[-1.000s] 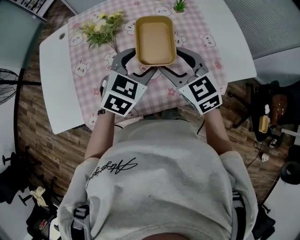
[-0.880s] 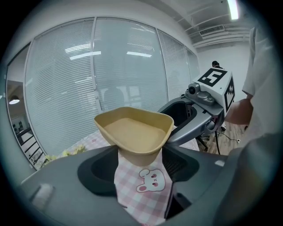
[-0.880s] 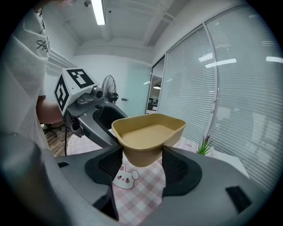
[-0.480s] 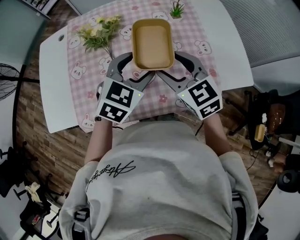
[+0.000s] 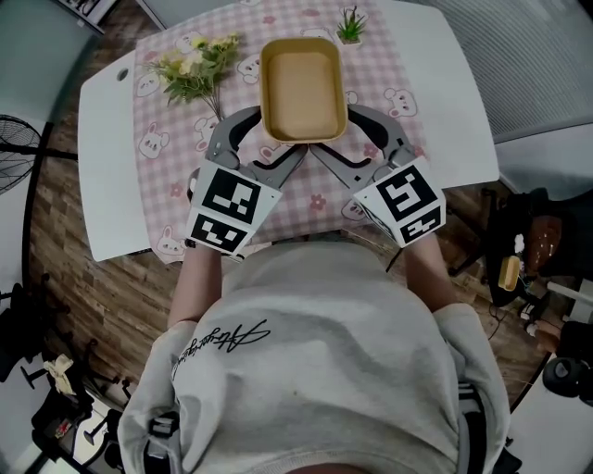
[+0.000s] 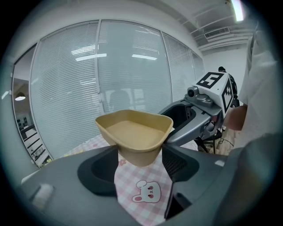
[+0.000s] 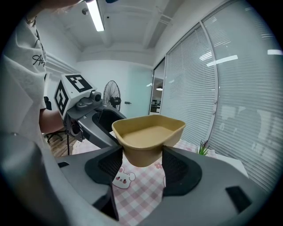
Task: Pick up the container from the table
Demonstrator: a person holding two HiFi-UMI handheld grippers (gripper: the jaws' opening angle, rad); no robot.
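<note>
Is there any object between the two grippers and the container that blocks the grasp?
Nothing visible does. The left gripper and the right gripper each have their fingers closed on a near corner of the container, held above the pink tablecloth.

Bright, even indoor lighting. A ceiling strip lamp [image 7: 96, 16] glares overhead, and lamp reflections streak the window blinds [image 6: 132, 79]. Both gripper views bulge strongly and darken to black corners, with a soft near foreground. The head view is sharp, with faint shadows.

One container [image 5: 303, 85], two tools, left tool [image 5: 283, 130] and right tool [image 5: 331, 130]; one table [image 5: 107, 157], one flower bunch [image 5: 195, 67], one potted plant [image 5: 350, 26]
</note>
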